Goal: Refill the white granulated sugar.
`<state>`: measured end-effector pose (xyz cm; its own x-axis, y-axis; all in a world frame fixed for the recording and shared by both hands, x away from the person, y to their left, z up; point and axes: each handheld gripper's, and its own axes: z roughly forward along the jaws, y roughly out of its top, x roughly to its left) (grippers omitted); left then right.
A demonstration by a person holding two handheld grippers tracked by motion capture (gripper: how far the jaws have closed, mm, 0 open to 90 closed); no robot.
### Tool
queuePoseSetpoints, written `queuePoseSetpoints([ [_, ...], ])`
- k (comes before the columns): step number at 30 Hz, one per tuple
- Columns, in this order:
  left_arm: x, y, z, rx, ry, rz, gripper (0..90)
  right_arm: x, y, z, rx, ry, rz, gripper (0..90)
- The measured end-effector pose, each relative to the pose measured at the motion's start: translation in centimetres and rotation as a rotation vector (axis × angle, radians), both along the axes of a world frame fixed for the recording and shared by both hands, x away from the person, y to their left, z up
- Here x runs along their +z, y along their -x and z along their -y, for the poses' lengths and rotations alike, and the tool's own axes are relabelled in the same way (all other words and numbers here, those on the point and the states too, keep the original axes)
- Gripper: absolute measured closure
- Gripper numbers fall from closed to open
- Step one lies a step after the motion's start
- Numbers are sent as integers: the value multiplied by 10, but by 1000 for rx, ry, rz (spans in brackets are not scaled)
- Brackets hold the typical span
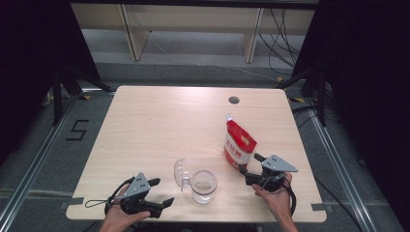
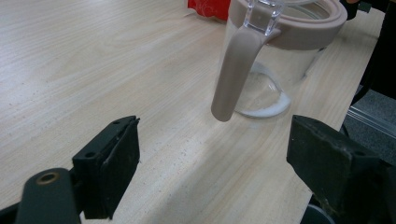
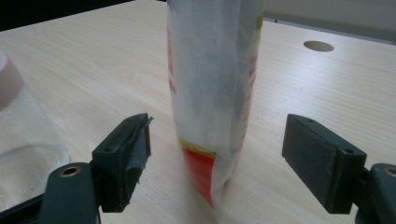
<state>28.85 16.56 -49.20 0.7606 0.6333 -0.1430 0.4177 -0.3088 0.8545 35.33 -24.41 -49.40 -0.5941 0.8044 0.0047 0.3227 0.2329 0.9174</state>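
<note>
A clear glass jar [image 1: 203, 185] with its hinged lid [image 1: 180, 173] swung open stands near the table's front edge; a little white powder lies in its bottom [image 2: 261, 98]. Its tan clasp [image 2: 232, 70] hangs down toward my left gripper [image 2: 212, 163], which is open a short way in front of it. A red and white stand-up pouch [image 1: 238, 143] stands upright to the jar's right. My right gripper [image 3: 217, 154] is open with its jaws on either side of the pouch's lower edge [image 3: 212, 116], not touching it. In the high view the left gripper [image 1: 162, 192] and right gripper [image 1: 250, 168] flank the jar.
The jar's glass wall [image 3: 23, 140] sits close to my right gripper's left jaw. A round cable hole [image 1: 234, 100] lies at the table's far side. The table's front edge [image 1: 193, 216] is just behind both hands. Shelving [image 1: 193, 29] stands beyond the table.
</note>
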Motion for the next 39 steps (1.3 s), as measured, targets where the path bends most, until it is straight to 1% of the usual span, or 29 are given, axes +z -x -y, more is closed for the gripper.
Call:
queuePoseSetpoints([
  [2,-1,0,0,-3,-2,5,170,0,1,-2,0,-11,-26,243],
  [3,-1,0,1,-3,-1,2,170,0,3,-3,-21,-21,-52,243],
  [4,-1,0,1,-4,-11,0,170,-1,-1,-1,-3,1,-11,243],
  [5,-1,0,2,-6,-3,2,170,-1,-3,-2,0,-11,-8,243],
  [7,-2,1,2,-17,-21,0,170,-1,-2,-5,-18,-37,-35,240],
  [8,-3,2,2,-19,-15,2,170,-2,-5,-5,0,-25,-3,240],
  [9,-3,3,2,-22,-33,2,170,-2,-7,-4,12,-17,-11,240],
  [11,-3,3,1,-18,-23,-4,170,-2,-7,-7,-4,-30,-3,239],
  [12,-3,4,1,-10,-21,-1,170,-1,-6,-9,-19,-48,-19,241],
  [13,-2,3,-1,-17,-35,3,170,-2,-5,-11,-24,-47,-18,246],
  [15,-1,4,0,-10,-25,6,169,-2,-9,-11,-5,-7,2,250],
  [16,-1,4,0,-10,-24,6,169,-4,-9,-13,-12,-25,-15,251],
  [18,-2,3,0,-13,-30,2,169,-5,-12,-14,2,-21,2,250],
  [19,-2,3,1,-9,-18,-3,169,-5,-11,-16,-11,-40,-19,250],
  [20,-2,3,1,-9,-18,-3,169,-5,-11,-16,-11,-40,-19,250],
  [21,-3,3,2,-12,-16,2,169,-7,-16,-16,-2,-29,11,250],
  [23,-2,3,1,-20,-33,5,169,-8,-16,-17,-12,-38,-10,251],
  [24,-2,3,1,-20,-33,5,169,-9,-20,-17,8,-49,10,250],
  [26,-3,4,1,-11,-24,0,169,-10,-19,-20,-12,-68,-12,254],
  [27,-3,2,1,-17,-16,10,169,-11,-23,-20,13,-47,16,256],
  [28,-3,2,1,-17,-16,10,169,-11,-23,-20,-2,-44,9,258],
  [29,-3,2,0,-5,-13,-9,169,-12,-21,-22,-19,-63,-11,257],
  [30,-3,2,0,-5,-15,-8,169,-13,-23,-23,-16,-74,-8,258],
  [32,-2,2,-1,-21,-23,7,168,-13,-24,-24,-19,-56,1,258],
  [33,-3,3,0,-10,-14,-6,168,-13,-24,-25,-13,-60,2,259],
  [34,-3,2,-1,-13,-19,0,169,-14,-25,-26,-13,-59,7,259],
  [35,-3,3,0,-11,-19,-3,169,-14,-28,-24,-5,-26,29,259],
  [37,-4,3,1,-12,-21,-12,168,-14,-27,-27,-12,-48,17,259],
  [39,-5,4,2,-11,-18,-13,169,-15,-29,-27,8,-35,39,259],
])
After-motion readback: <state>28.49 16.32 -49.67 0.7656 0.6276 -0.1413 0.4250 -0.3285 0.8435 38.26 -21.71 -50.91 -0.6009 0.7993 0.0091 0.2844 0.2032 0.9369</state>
